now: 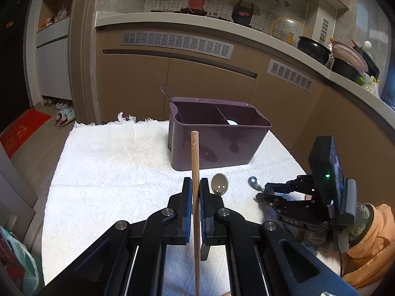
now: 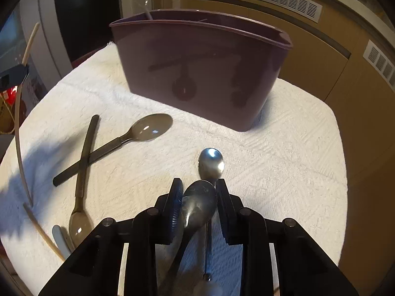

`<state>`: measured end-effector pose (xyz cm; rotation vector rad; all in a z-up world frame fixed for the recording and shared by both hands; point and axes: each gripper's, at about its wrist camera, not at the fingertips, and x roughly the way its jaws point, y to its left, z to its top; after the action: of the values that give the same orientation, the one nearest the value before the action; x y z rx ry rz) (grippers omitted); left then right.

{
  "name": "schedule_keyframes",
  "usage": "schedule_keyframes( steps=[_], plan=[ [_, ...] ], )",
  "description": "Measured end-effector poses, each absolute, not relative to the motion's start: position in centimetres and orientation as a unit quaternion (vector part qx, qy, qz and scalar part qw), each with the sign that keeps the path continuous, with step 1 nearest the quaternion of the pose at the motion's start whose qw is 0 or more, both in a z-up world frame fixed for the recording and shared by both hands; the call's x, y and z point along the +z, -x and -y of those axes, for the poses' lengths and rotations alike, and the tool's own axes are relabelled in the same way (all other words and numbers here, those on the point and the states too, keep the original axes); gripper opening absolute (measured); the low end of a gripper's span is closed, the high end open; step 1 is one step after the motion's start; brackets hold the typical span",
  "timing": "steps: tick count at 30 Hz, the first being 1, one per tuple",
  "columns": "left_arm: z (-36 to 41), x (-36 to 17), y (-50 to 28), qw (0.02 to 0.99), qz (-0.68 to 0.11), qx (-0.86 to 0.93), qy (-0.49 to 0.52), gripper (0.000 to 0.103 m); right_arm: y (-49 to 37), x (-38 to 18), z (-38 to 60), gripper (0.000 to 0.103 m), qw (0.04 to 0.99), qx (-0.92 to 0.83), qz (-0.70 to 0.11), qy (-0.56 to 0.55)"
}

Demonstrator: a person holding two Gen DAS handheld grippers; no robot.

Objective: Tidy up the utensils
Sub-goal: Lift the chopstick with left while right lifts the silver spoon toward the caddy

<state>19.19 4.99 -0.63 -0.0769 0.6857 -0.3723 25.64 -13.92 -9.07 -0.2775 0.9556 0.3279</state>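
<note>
Left hand-held gripper (image 1: 195, 189): closed on a wooden chopstick (image 1: 195, 197), which stands nearly upright between the blue pads; its top end is seen in front of the holder's front wall.
Right hand-held gripper (image 2: 199, 198): jaws partly closed, with the bowl of a dull metal spoon (image 2: 200, 203) between them; the pads lie close against the bowl, but firm contact cannot be confirmed.
Second metal spoon (image 2: 211, 164): lying on the cloth just beyond the right fingertips, bowl shining, handle running back under the gripped bowl.
Utensil holder (image 1: 217, 145): a purple plastic box with an inner divider, placed on the far part of the table; a wire-handled utensil (image 1: 169, 98) leans out of its left compartment, and something white shows in the right one.
Translucent brown spoons (image 2: 150, 127): two are crossed on the cloth to the left of the right hand-held gripper, one bowl toward the holder, the other toward the near edge.
Table (image 1: 103, 172): covered by a white textured cloth with a fringed far edge.
Person: an orange sleeve (image 1: 372, 244) is visible behind the right hand-held gripper.
</note>
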Motion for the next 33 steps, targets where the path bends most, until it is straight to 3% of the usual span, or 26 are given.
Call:
schedule_keyframes(
  steps=[9, 18, 27, 33],
  plan=[
    [-5.7, 1.2, -17.1, 0.933, -0.305, -0.185, 0.045, 0.004, -21.3, -3.0, 14.3, 0.028, 0.893, 0.173, -0.399, 0.115],
    [-4.0, 6.6, -15.6, 0.953, -0.237, -0.189, 0.009, 0.004, -18.6, 3.8, 13.8, 0.028, 0.921, 0.168, -0.326, 0.135],
    [-1.6, 16.9, -19.5, 0.973, -0.134, -0.19, 0.004, 0.004, -22.7, 16.0, 14.6, 0.028, 0.957, 0.132, -0.228, 0.119],
    [0.3, 18.0, -24.9, 0.974, -0.128, -0.189, 0.004, 0.004, -27.7, 18.7, 15.2, 0.028, 0.971, 0.102, -0.197, 0.093]
  ],
)
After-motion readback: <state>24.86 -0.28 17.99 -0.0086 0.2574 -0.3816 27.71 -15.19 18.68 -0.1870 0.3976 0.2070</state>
